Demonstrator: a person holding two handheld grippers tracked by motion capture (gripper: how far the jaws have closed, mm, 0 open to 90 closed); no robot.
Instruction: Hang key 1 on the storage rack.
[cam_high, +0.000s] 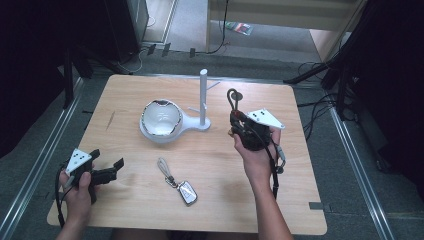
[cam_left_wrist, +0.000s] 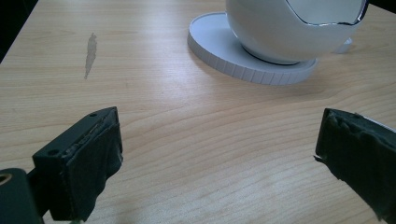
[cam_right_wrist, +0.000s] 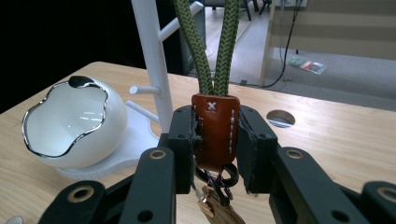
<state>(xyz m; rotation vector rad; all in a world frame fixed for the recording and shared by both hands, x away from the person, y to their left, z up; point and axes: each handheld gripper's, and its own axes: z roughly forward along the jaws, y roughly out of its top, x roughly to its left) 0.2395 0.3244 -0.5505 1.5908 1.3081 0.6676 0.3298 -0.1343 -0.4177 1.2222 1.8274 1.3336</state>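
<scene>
Item count: two tools, left (cam_high: 107, 169) and right (cam_high: 239, 125); two key fobs, one held (cam_right_wrist: 214, 130), one on the surface (cam_high: 179, 184); one bowl (cam_high: 161, 119); one white stand (cam_high: 204, 100).

Braided green cord (cam_right_wrist: 212, 44) and stitched glossy brown leather tab (cam_right_wrist: 215, 133) between the matt black tool (cam_right_wrist: 215, 140); counter (cam_right_wrist: 327, 135) pale wood.

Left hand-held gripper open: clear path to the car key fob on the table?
Probably yes. The left hand-held gripper is open and holds nothing, and bare table lies between it and the key fob. The bowl stands farther back, out of the way.
</scene>
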